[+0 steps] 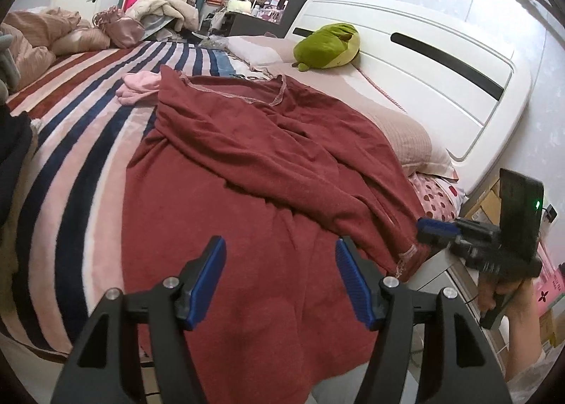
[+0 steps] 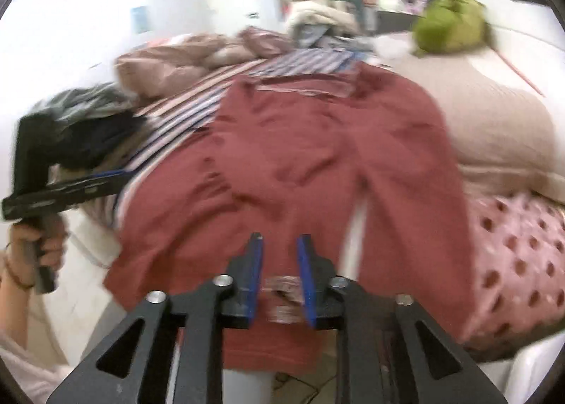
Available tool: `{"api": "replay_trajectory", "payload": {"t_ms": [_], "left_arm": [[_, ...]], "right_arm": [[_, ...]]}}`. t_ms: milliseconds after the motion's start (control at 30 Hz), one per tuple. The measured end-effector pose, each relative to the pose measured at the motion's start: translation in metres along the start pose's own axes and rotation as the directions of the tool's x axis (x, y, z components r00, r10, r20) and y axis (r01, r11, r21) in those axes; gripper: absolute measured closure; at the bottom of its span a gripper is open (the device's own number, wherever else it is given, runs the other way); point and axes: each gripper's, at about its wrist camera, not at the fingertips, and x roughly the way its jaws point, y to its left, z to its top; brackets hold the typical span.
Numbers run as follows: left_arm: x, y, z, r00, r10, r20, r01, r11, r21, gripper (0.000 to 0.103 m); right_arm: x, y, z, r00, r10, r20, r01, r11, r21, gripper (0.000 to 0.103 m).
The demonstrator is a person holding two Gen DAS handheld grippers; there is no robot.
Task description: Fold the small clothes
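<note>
So the red shirt (image 1: 254, 171) is the thing getting folded here. It's spread on the bed over the striped blanket (image 1: 81, 143), neckline at the far end and the hem hanging off the near edge of the mattress. One sleeve is thrown diagonally across the body, so it's lumpy and creased, not flat.

It looks like soft, fairly thick knit: light, floppy, zero stiffness, not slippery. My guess is it'll sag and bunch wherever it isn't supported, and any pinch will drag the layer under it too. I'd grab it at edges with stitching, like the sleeve cuff or the hem corners, since those give the pads something firmer to bite.

The left gripper (image 1: 280, 280) hovers over the lower body of the shirt with its jaws spread wide, holding nothing. The right gripper (image 2: 279, 273) is at the shirt's near right side, by the pale-trimmed cuff. Its jaws are narrowed with a gap between them, and a bit of pale trim shows in that gap, but the right view is motion-blurred, so I can't tell if it's actually pinching fabric.

Beside the shirt's right edge sits a beige pillow (image 1: 399, 136), with a polka-dot one (image 1: 438, 197) nearer. Past the neckline there's a pink garment (image 1: 139, 86), and a green plush (image 1: 328, 46) against the headboard (image 1: 441, 86).
</note>
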Motion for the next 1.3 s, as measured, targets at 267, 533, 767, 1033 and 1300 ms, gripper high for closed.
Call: {"api": "replay_trajectory", "payload": {"t_ms": [267, 533, 767, 1033, 1300], "left_arm": [[-0.001, -0.006, -0.001, 1.0, 0.004, -0.006, -0.004, 1.0, 0.012, 0.037], [0.043, 0.002, 0.007, 0.991, -0.102, -0.083, 0.096, 0.992, -0.08, 0.037], [0.103, 0.011, 0.028, 0.976, -0.21, -0.063, 0.192, 0.957, -0.22, 0.037], [0.127, 0.014, 0.039, 0.98, -0.188, -0.071, 0.162, 0.947, -0.278, 0.095], [0.073, 0.012, 0.041, 0.98, -0.161, -0.116, 0.126, 0.957, -0.26, 0.096]], "right_arm": [[0.051, 0.0, -0.01, 0.985, -0.159, -0.065, 0.157, 0.987, -0.035, 0.1], [0.013, -0.04, -0.007, 0.978, 0.189, 0.091, -0.205, 0.95, 0.234, 0.102], [0.01, -0.071, -0.014, 0.916, 0.345, 0.203, -0.397, 0.846, 0.355, 0.103], [0.021, -0.085, -0.021, 0.933, 0.323, 0.158, -0.36, 0.853, 0.379, 0.103], [0.004, -0.081, -0.015, 0.907, 0.374, 0.194, -0.42, 0.835, 0.357, 0.103]]}}
